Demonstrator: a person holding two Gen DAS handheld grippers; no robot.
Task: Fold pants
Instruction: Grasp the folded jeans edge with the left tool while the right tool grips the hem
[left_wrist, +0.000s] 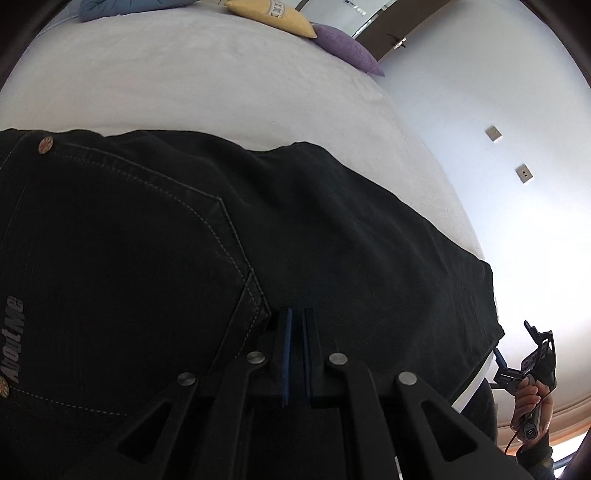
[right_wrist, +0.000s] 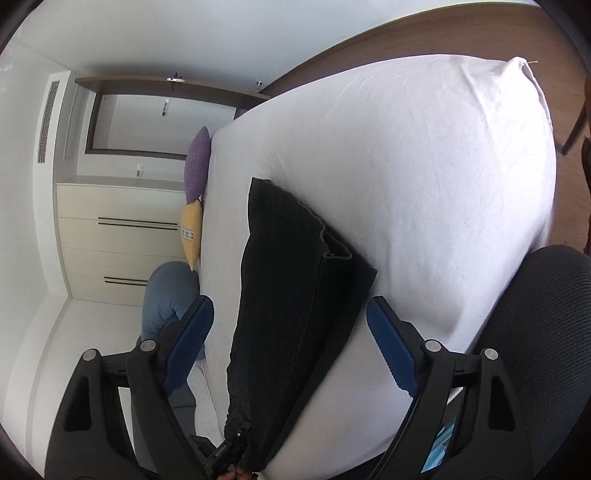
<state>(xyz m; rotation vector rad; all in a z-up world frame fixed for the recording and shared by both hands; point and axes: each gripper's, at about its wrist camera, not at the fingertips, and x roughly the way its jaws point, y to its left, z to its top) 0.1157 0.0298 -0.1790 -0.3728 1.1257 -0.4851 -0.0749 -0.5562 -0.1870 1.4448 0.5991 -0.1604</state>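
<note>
My left gripper (left_wrist: 297, 328) sits at the bottom centre of its own view, its blue pads pressed together at the edge of the black pants (left_wrist: 229, 236), just right of the stitched back pocket. I judge a pinch of cloth is caught between them, though the fabric is too dark there to be sure. The pants lie across the white bed (left_wrist: 221, 81), filling the lower left half of that view. In the right wrist view they show as a dark folded strip running from the middle of the frame down to the bottom edge.

My right gripper (right_wrist: 290, 343) is spread wide, one finger at the lower left and one at the lower right of its view, with the strip between them and neither pad touching it. So only one side is held. If I pull with the left alone, the loose end could drag and skew the fold, or slip off the mattress edge at the bottom of the frame. A thin pinch could also let go
</note>
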